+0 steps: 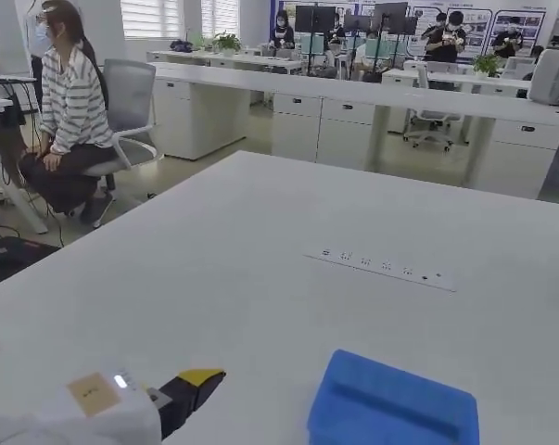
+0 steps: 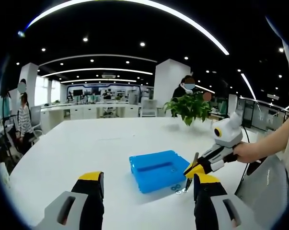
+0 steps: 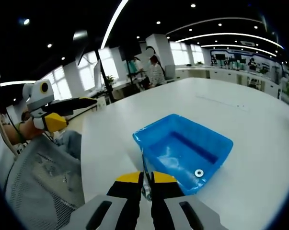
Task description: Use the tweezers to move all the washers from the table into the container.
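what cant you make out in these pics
- Head view: the bottom edge cuts off the container; its inside is hidden.
- Left gripper view: the washers beside the container are too small to count.
- Right gripper view: the tweezers are a thin sliver between the right gripper's fingers; whether they hold a washer is unclear.

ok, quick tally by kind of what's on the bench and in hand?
blue container: 1
washer, inside the container: 1
tweezers: 1
tools: 2 (left tool, right tool)
power strip: 1
Total: 6
The small bits beside the container may be more washers, but they are too small to count.
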Tool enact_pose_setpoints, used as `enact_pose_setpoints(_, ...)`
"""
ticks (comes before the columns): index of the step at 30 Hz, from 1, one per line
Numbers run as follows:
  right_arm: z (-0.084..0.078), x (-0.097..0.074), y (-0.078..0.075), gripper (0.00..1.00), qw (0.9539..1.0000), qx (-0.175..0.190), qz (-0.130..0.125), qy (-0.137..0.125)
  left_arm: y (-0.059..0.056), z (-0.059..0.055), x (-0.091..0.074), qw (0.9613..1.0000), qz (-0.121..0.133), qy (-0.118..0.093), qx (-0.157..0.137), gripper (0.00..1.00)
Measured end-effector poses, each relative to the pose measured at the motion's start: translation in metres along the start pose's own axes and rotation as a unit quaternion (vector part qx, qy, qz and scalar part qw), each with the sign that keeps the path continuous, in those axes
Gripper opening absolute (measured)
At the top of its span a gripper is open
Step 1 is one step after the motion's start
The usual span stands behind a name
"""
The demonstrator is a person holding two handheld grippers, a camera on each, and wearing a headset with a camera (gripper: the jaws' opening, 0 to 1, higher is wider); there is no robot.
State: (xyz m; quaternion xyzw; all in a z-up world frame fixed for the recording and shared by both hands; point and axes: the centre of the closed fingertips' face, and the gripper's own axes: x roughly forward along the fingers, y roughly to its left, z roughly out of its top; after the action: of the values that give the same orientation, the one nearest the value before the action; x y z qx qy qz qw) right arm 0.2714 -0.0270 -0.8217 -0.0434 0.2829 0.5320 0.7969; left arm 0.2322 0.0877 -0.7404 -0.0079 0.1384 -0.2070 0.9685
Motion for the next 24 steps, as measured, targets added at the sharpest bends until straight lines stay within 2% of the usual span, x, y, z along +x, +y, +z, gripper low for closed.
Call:
enact_pose_setpoints(4,-0.002,0.001,0.009,0.03,0.9989,-0.046,0.004,0.007,0.0,0.0,0.0,1.0,0.001,0.0,0.0,0.77)
enact_pose_setpoints(7,-0.004,0.001,0.011,0.02,0.9945,-0.102,0.0,0.025,0.0,0.0,0.0,1.0,0.001,-0.002,-0.001,0.77)
enact_pose_setpoints(9,-0.005,0.002,0.011,0.01,0.9916,-0.123,-0.005,0.04,0.0,0.0,-0.001,1.0,0.001,-0.001,-0.001,0.77)
enact_pose_setpoints(16,0.0,0.001,0.001,0.01,0.9972,-0.072,-0.014,0.018,0.001,0.001,-0.001,1.0,0.004,-0.003,-0.001,0.77)
enact_pose_setpoints(24,0.023,-0.013,-0.001,0.01,0.9996,-0.02,-0.002,-0.022,0.003,0.003,-0.002,0.9999,0.006,-0.011,-0.007,0.77)
